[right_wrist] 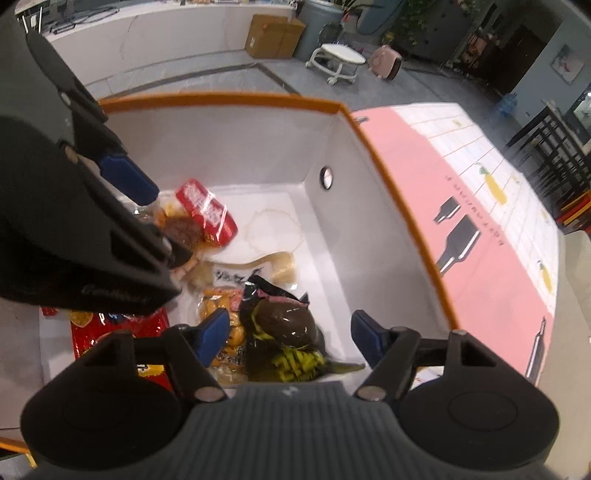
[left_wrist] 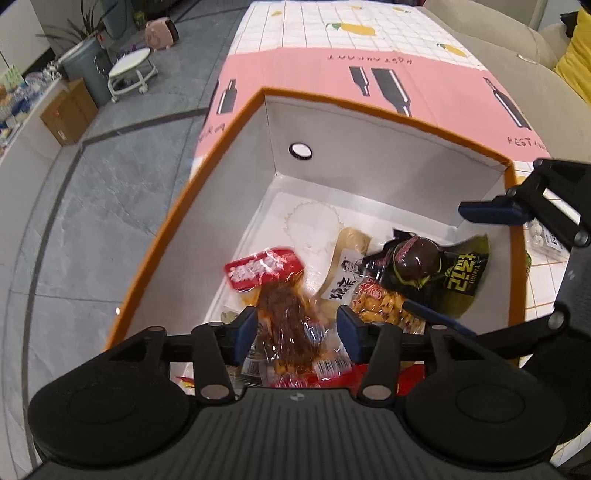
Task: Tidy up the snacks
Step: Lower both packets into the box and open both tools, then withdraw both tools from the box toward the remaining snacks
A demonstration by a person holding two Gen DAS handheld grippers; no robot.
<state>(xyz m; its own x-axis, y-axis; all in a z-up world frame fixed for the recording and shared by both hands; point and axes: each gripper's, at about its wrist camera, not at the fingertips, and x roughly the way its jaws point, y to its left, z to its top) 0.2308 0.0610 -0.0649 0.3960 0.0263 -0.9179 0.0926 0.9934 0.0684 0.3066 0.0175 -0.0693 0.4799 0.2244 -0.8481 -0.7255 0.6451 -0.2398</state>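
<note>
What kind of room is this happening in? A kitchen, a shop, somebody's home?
Most likely a home living or dining area. The snack box sits on a table with a pink, lemon-print tablecloth, a beige sofa stands beside it, and across the tiled floor are a small white stool and potted plants.

Beyond your tabletop's pink-and-white tiled cloth (left_wrist: 314, 70) you see a grey stone-tile floor (left_wrist: 110, 192), a round white wheeled stool (right_wrist: 338, 61), a brown cardboard carton (right_wrist: 273, 35), a grey plastic bin (right_wrist: 319, 24) and a beige sofa (left_wrist: 517, 37).
</note>
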